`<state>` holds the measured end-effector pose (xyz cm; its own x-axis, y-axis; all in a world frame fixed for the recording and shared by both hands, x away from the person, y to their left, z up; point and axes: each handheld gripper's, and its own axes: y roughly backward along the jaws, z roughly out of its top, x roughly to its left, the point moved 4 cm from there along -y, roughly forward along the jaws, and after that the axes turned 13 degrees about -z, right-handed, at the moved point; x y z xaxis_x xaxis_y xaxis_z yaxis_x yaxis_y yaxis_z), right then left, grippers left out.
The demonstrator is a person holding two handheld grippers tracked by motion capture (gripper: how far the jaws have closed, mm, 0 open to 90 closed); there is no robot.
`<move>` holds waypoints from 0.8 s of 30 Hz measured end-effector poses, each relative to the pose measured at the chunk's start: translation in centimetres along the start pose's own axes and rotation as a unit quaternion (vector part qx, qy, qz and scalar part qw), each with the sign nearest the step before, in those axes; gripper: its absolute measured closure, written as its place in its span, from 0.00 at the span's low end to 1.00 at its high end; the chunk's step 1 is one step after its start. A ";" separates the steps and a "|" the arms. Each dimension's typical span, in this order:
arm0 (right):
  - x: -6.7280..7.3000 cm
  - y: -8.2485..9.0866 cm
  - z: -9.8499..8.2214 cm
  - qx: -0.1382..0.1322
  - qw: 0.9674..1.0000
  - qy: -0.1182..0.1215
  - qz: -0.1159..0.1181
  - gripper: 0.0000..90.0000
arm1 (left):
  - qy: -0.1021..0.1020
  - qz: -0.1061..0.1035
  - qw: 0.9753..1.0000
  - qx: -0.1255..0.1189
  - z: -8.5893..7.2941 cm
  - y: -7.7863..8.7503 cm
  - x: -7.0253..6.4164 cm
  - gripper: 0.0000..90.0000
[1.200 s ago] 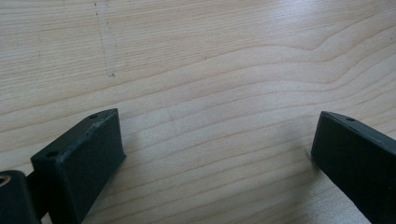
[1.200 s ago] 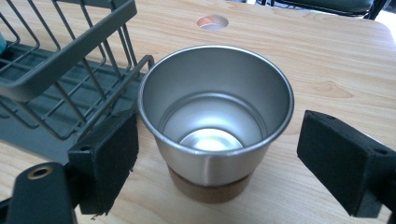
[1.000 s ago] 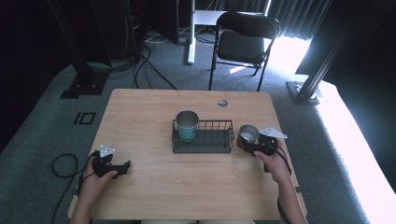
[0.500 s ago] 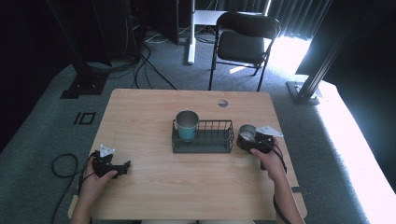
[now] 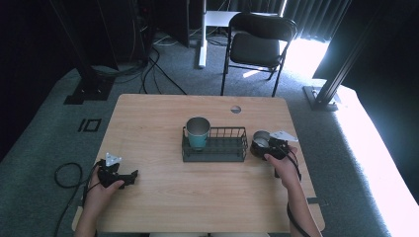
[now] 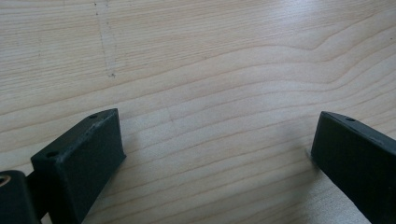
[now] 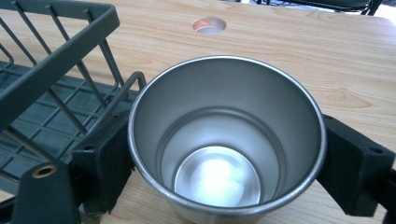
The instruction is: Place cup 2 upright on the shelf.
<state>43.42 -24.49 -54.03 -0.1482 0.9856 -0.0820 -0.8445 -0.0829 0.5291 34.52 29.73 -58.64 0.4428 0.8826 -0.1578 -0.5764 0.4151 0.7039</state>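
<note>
A steel cup (image 7: pixel 226 140) stands upright between the jaws of my right gripper (image 7: pixel 229 163), which is shut on it; its inside is bare. In the high view this steel cup (image 5: pixel 261 138) and right gripper (image 5: pixel 264 146) sit just right of a dark wire basket (image 5: pixel 236 148) at the table's middle. A teal cup (image 5: pixel 198 133) stands in the basket's left end. My left gripper (image 5: pixel 129 177) rests near the table's front left corner. In its own view the left gripper (image 6: pixel 215 149) is open over bare wood.
The wire basket (image 7: pixel 56 60) lies close on the left of the steel cup in the right gripper view. A round cable hole (image 5: pixel 235 109) is in the wooden table (image 5: pixel 148 123) behind the basket. A black chair (image 5: pixel 257 44) stands beyond the far edge.
My right gripper with the steel cup has shifted slightly left, toward the basket. The left gripper has not moved.
</note>
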 end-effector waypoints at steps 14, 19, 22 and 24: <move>-0.5 1.4 1.8 -0.012 1.000 -0.009 0.010 0.16 | 0.000 0.000 1.000 0.000 0.0 0.0 0.0 0.03; -0.7 2.0 2.6 -0.018 1.000 -0.010 0.012 0.16 | 0.000 0.000 1.000 0.000 0.0 0.0 0.0 0.03; -0.9 2.4 3.2 -0.021 1.000 -0.010 0.011 0.16 | 0.000 0.000 1.000 0.000 0.0 0.0 0.0 0.03; -1.0 2.8 3.8 -0.027 1.000 -0.011 0.012 0.16 | 0.000 0.000 1.000 0.001 0.0 0.0 0.0 0.03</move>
<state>43.16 -25.11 -49.25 -0.1570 0.9863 -0.0504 -0.8671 -0.1132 0.4850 34.51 29.74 -58.63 0.4434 0.8824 -0.1573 -0.5755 0.4149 0.7047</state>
